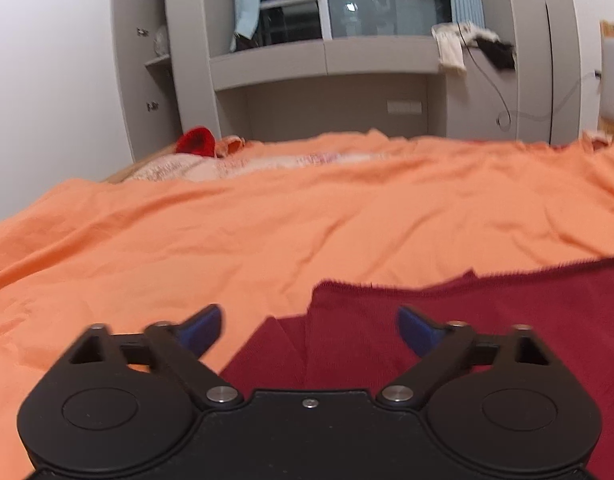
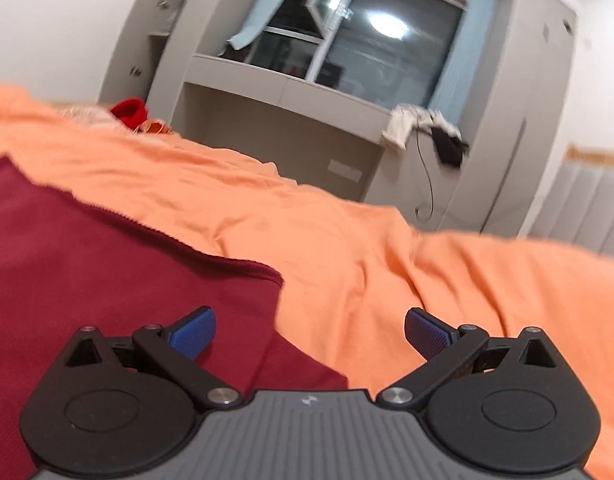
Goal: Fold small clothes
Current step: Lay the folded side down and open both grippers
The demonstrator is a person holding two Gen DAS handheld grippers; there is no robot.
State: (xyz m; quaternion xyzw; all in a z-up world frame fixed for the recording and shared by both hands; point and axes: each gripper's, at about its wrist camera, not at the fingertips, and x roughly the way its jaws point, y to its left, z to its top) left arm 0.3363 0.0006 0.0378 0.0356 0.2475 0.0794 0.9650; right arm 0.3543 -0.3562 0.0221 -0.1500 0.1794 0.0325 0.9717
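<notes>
A dark red knit garment (image 1: pixel 487 316) lies flat on an orange bed sheet (image 1: pixel 267 224). My left gripper (image 1: pixel 309 330) is open and empty, just above the garment's left edge, where a fold shows. In the right wrist view the same garment (image 2: pixel 107 264) fills the lower left, on the orange sheet (image 2: pixel 387 248). My right gripper (image 2: pixel 310 334) is open and empty, low over the garment's right edge, its left blue pad (image 2: pixel 193 334) over the fabric and the right one over the sheet.
A bright red item (image 1: pixel 197 141) lies at the bed's far left edge beside a pale patterned cloth (image 1: pixel 211 166). Grey cabinets and a window sill (image 1: pixel 327 56) stand behind the bed, with socks (image 1: pixel 451 48) and a black item with a cable hanging from the sill.
</notes>
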